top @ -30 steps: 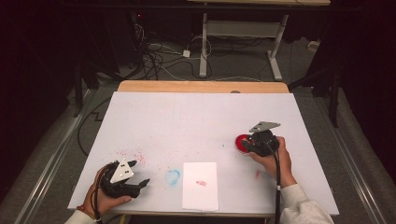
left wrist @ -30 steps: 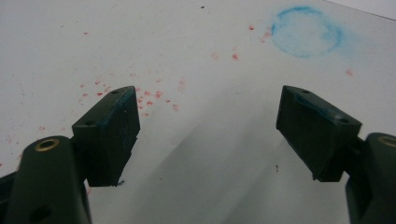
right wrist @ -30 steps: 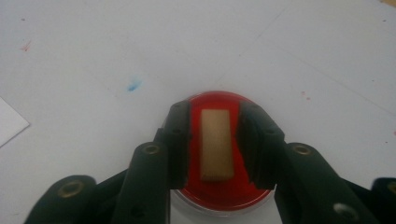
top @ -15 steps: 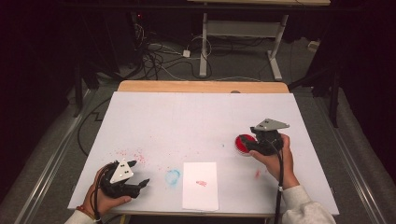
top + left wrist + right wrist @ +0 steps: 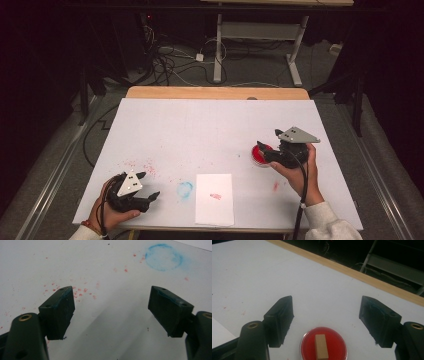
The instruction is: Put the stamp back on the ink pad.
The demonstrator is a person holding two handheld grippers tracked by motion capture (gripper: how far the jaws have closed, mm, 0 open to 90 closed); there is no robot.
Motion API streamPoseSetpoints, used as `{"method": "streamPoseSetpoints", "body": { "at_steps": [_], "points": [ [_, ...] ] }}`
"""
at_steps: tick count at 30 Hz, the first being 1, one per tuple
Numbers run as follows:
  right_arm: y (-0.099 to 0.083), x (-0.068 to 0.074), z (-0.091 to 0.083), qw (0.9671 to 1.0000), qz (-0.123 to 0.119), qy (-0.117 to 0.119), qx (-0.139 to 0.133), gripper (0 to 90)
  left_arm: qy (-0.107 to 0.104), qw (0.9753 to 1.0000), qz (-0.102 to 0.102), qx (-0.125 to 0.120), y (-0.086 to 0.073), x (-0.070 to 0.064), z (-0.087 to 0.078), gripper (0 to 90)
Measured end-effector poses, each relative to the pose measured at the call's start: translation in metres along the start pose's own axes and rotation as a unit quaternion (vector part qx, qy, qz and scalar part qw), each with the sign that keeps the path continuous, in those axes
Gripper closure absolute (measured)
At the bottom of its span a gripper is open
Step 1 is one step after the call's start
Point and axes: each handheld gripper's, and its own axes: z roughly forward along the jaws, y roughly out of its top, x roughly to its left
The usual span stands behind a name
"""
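Hiding part of the red dish (image 5: 258, 154) in the high view, the right gripper (image 5: 267, 152) sits just at its right edge, held by the person's right hand (image 5: 299, 172); whether it touches the dish cannot be told there. In the right gripper view the dish (image 5: 323, 345) is cut off by the bottom edge, lying on the white worktop (image 5: 249, 272) between and just ahead of the 2 fingers (image 5: 280, 320), which stand wide apart and grip nothing. A small tan block (image 5: 321, 346) rests in the dish, its long axis running away from the camera toward the worktop's wooden far edge (image 5: 352, 271).

The left gripper (image 5: 145, 189) rests at the near left of the worktop in the left hand (image 5: 114, 212). Its fingers (image 5: 58, 311) are also spread wide and empty, over scattered red specks (image 5: 82, 291), with a blue ring stain (image 5: 163, 257) farther off. A white sheet (image 5: 214, 199) with a small red mark (image 5: 215, 196), too small to read, lies near the front edge.
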Motion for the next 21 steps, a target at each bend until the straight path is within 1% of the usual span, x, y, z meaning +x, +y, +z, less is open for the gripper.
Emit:
{"method": "streamPoseSetpoints", "body": {
  "at_steps": [1,4,8,12,14,17,19,21],
  "points": [
    [0.0,0.001,-0.002,1.0,-0.001,-0.002,-0.004,27.6,0.0,1.0,0.0,0.0,0.0,0.0,0.0,20.7],
    [0.0,0.004,-0.006,0.9999,-0.01,0.0,-0.012,25.3,0.0,1.0,0.0,0.0,0.0,0.0,0.0,20.7],
    [-0.001,0.008,-0.014,0.9996,-0.018,0.004,-0.022,24.7,0.0,1.0,-0.001,-0.002,0.0,0.0,-0.001,20.7],
    [-0.003,0.013,-0.021,0.999,-0.033,-0.012,-0.028,23.7,-0.001,1.0,-0.001,-0.002,0.0,0.0,-0.001,20.7],
    [-0.005,0.014,-0.025,0.9987,-0.04,-0.013,-0.029,23.0,-0.001,1.0,-0.002,-0.003,0.0,0.001,-0.001,20.7],
    [-0.008,0.014,-0.032,0.9986,-0.038,-0.007,-0.037,22.7,-0.001,1.0,-0.002,-0.004,0.001,0.0,-0.001,20.7],
    [-0.01,0.015,-0.036,0.9982,-0.041,-0.009,-0.043,22.6,-0.001,1.0,-0.001,-0.004,0.001,0.0,0.0,20.7],
    [-0.013,0.015,-0.04,0.998,-0.041,-0.003,-0.047,22.6,-0.002,1.0,-0.001,-0.003,0.002,0.0,0.0,20.7]
  ]
}}
